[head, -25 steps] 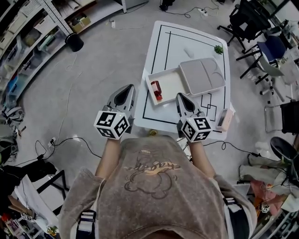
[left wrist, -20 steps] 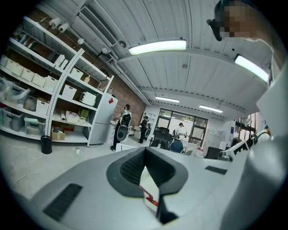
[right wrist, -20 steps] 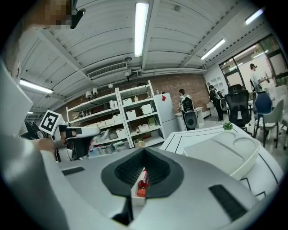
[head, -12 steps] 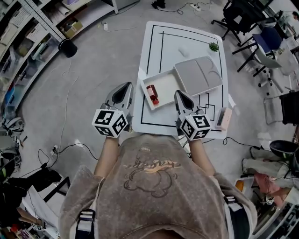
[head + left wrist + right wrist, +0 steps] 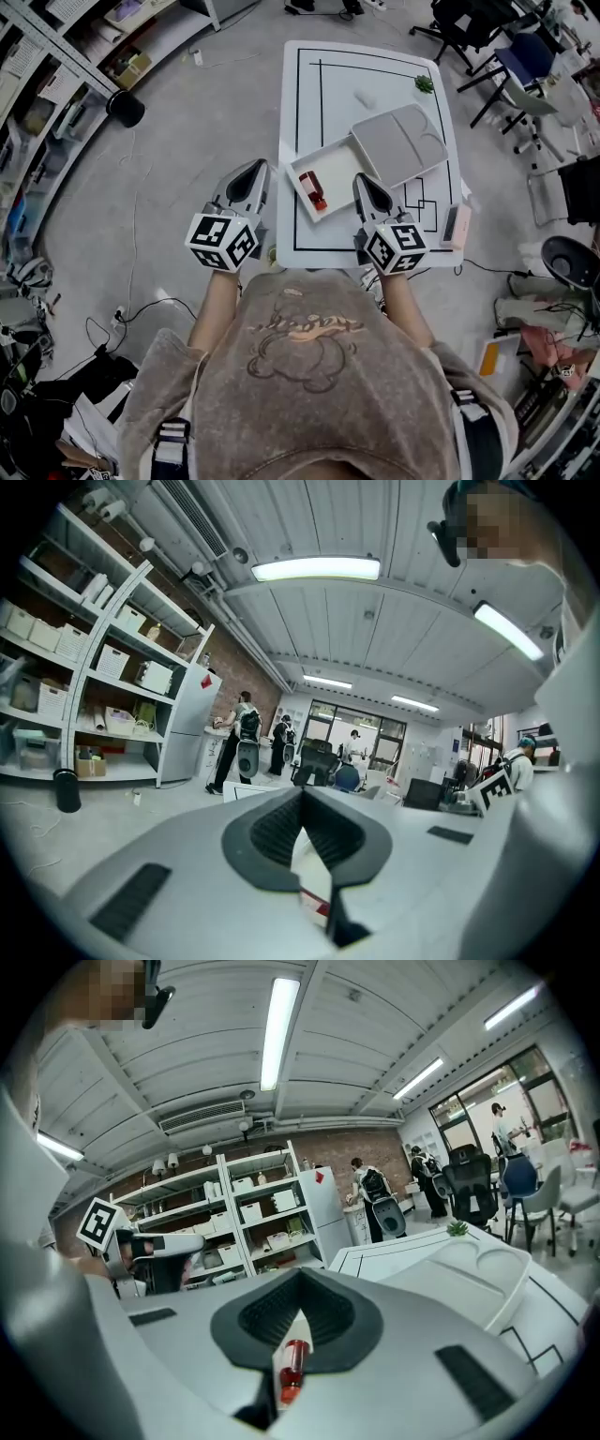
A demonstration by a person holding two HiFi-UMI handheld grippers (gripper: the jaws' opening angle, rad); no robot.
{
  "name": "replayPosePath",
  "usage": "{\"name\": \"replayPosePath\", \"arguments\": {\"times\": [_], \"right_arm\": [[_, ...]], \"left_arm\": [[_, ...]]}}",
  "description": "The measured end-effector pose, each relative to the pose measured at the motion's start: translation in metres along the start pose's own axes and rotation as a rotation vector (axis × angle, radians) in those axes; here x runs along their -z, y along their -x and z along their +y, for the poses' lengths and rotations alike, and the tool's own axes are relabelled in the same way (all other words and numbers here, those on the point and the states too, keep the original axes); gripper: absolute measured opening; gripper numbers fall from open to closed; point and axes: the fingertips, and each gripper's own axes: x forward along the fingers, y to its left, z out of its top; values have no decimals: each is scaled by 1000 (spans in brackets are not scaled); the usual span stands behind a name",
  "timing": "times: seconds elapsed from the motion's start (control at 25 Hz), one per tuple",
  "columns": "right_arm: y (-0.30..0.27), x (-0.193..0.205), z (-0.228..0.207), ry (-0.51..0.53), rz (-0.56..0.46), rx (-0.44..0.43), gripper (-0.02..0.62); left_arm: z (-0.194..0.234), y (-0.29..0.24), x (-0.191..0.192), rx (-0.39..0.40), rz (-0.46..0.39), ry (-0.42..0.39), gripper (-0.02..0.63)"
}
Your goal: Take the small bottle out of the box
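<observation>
A small bottle [image 5: 313,189] of red liquid lies on its side in the open white box [image 5: 339,165] on the white table [image 5: 309,84]. The box's grey lid [image 5: 401,145] rests on the box's far right corner. My left gripper [image 5: 255,169] hangs over the floor just off the table's left edge, jaws shut and empty. My right gripper [image 5: 365,181] hovers over the box's near right corner, shut and empty. Through the gap behind its closed tips, the right gripper view shows the bottle [image 5: 292,1365]. The bottle lies between the two grippers, touching neither.
A pink and white item [image 5: 457,225] sits at the table's near right edge, a small green plant [image 5: 424,84] at the far right. Office chairs [image 5: 511,56] stand to the right, shelving [image 5: 56,75] and a black bin [image 5: 125,108] to the left. Cables trail on the floor.
Both grippers have edged forward toward the table, so the box and bottle lie closer between their tips. The bottle, box and lid have not shifted on the table.
</observation>
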Motion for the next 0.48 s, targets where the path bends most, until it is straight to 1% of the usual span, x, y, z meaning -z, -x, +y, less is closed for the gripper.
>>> {"name": "replayPosePath", "arguments": {"times": [0.32, 0.48], "right_arm": [[-7, -3, 3, 1, -20, 38, -5], [-8, -5, 2, 15, -18, 61, -5]], "left_arm": [[4, -10, -1, 61, 10, -5, 6], [5, -15, -2, 79, 14, -2, 6]]}}
